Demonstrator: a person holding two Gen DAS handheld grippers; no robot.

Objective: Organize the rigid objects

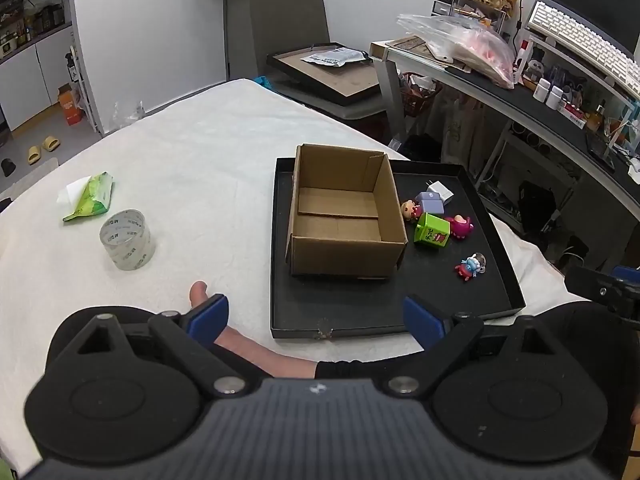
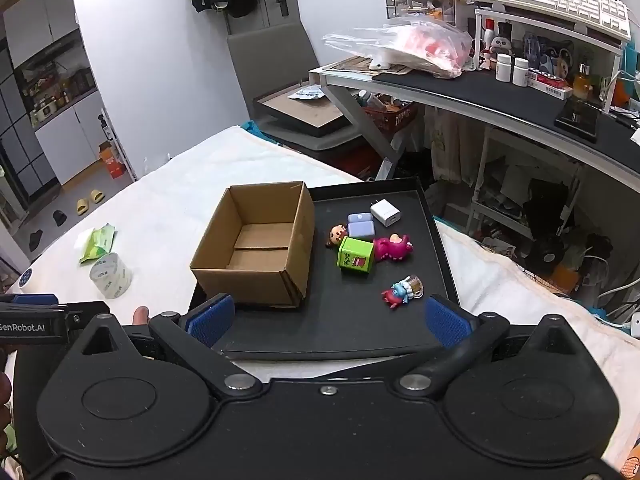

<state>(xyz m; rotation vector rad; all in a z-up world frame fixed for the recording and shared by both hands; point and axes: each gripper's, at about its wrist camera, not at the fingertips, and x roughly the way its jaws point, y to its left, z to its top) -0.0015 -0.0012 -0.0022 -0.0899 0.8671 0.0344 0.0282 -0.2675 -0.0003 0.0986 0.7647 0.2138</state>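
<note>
An empty cardboard box (image 1: 344,216) (image 2: 256,244) stands on the left part of a black tray (image 1: 360,304) (image 2: 360,320). To its right lie a green cube (image 1: 432,230) (image 2: 356,258), a magenta figure (image 1: 460,226) (image 2: 392,246), a small doll head (image 1: 410,210) (image 2: 337,234), a lilac block (image 1: 430,202) (image 2: 360,224), a white charger (image 1: 439,191) (image 2: 385,212) and a red-and-blue figure (image 1: 470,266) (image 2: 400,290). My left gripper (image 1: 316,320) hangs open over the tray's near edge. My right gripper (image 2: 326,320) is open too, nothing between its fingers.
A roll of clear tape (image 1: 127,239) (image 2: 110,274) and a green tissue pack (image 1: 90,196) (image 2: 98,242) lie on the white cloth at the left. A hand (image 1: 240,340) rests under the left gripper. A cluttered desk (image 2: 500,96) and a chair (image 1: 320,80) stand behind the table.
</note>
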